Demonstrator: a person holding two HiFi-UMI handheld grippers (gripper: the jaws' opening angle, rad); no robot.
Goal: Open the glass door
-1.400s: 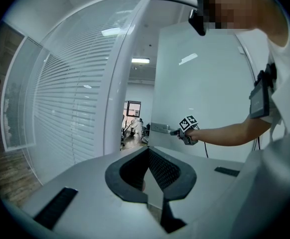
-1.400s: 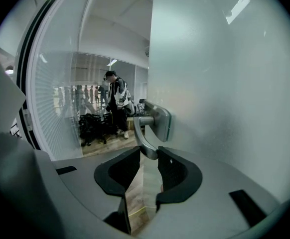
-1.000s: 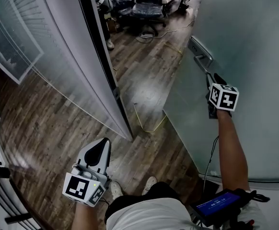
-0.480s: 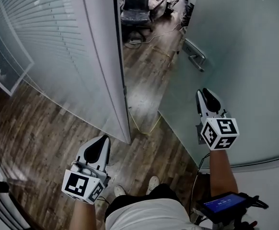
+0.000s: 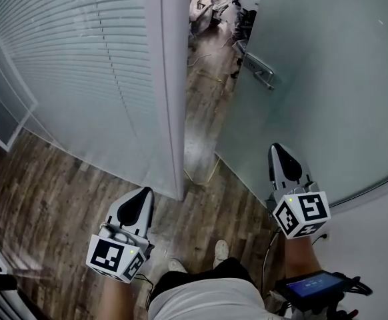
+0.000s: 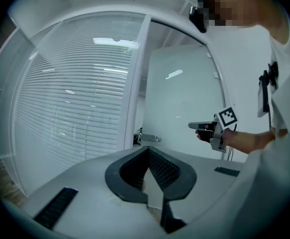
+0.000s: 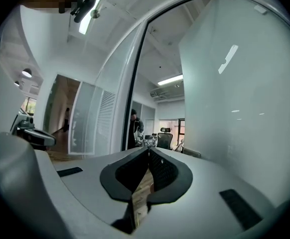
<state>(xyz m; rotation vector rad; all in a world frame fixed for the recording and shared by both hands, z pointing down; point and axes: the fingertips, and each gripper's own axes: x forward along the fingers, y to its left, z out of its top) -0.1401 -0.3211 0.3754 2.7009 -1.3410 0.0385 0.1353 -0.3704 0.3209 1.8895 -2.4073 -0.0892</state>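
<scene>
The frosted glass door (image 5: 314,79) stands ajar on the right, a gap of floor showing between it and the white frame post (image 5: 174,79). Its metal lever handle (image 5: 255,65) sticks out near the door's free edge and nothing touches it. My right gripper (image 5: 278,148) hangs well short of the handle, beside the door's lower part. Its jaws have just been closing and meet tip to tip (image 7: 148,150) with nothing between them. My left gripper (image 5: 143,193) floats low on the left over the wooden floor, shut and empty (image 6: 148,149). The left gripper view shows the handle (image 6: 150,139) ahead.
A glass wall with white blinds (image 5: 81,65) fills the left. Through the gap lie office chairs (image 5: 214,5) and a yellow cable (image 5: 204,175) on the floor. A person (image 7: 134,128) stands in the room beyond. A device with a blue screen (image 5: 311,287) hangs at my waist.
My right gripper has come off the door handle and drawn back toward my body, its jaws now closed. The left gripper keeps its place in the picture.
</scene>
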